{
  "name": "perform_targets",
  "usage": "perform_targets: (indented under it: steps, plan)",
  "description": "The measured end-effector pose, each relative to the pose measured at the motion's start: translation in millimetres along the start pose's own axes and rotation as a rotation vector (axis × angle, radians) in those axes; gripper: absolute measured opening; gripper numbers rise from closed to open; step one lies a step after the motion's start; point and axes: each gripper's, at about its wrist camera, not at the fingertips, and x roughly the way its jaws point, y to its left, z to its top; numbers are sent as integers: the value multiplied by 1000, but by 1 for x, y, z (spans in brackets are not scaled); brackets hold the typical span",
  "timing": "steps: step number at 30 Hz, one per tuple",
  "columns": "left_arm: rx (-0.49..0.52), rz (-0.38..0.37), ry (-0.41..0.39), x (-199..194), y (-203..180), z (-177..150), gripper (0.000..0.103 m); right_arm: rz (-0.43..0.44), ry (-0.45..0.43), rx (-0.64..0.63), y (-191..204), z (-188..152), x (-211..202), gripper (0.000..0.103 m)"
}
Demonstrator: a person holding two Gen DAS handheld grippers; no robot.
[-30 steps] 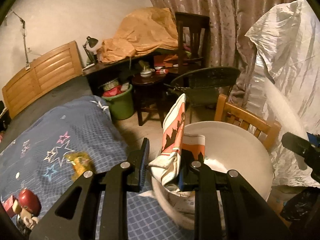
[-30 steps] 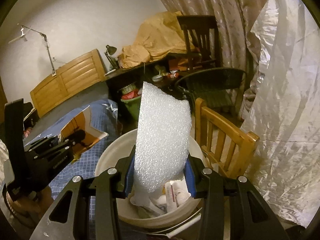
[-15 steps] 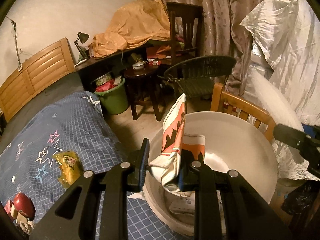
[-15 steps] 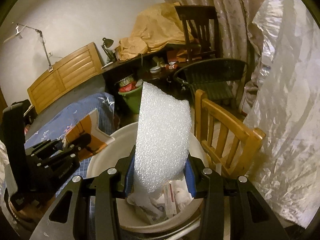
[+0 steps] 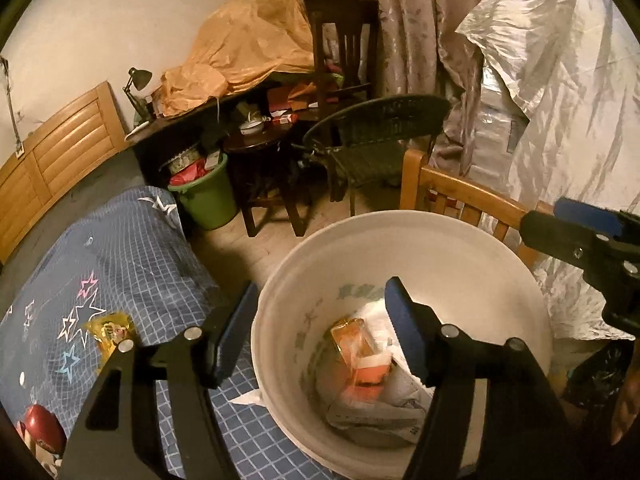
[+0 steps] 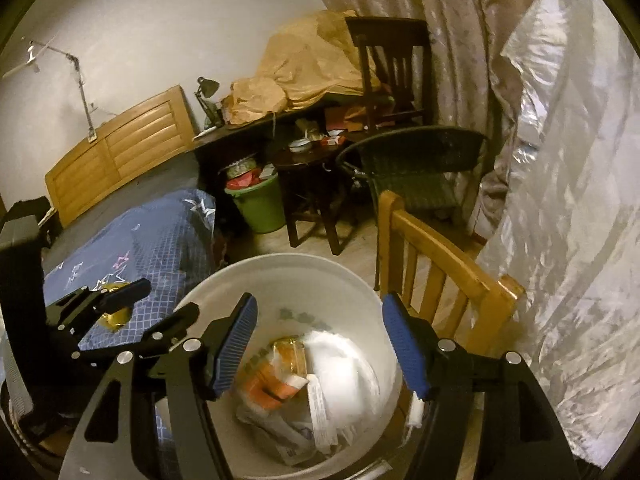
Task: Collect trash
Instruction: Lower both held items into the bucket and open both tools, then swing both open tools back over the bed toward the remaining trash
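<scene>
A white bucket stands beside the bed, holding crumpled paper and wrappers. The orange-and-white wrapper lies inside it, loose. My left gripper hovers over the bucket's left rim, its jaws opening with nothing between them. In the right wrist view the white foam sheet rests in the bucket next to the orange wrapper. My right gripper hangs above them, jaws opening and empty. The left gripper shows at the left, the right gripper at the far right.
A yellow wrapper and a red toy lie on the blue star-patterned bedspread. A wooden chair stands close behind the bucket, with a black wicker chair, a full green bin and a silvery cover around.
Both grippers have opened. The orange-and-white wrapper dropped from the left one and the foam sheet from the right one into the bucket. Both hands came closer over the bucket.
</scene>
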Motion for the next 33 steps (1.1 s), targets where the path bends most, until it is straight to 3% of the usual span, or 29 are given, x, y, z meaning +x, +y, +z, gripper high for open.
perform_targets:
  steps: [12,22,33]
  plan:
    - [-16,46,-3,-6,5,-4,65,-10,-39,33,-11,-11,-11,66]
    - [-35,82,-32,-29,13,-9,71,-51,-227,52,2,-19,-49,69]
    - [-81,134,-100,-69,41,-24,89,-107,-379,25,33,-37,-84,94]
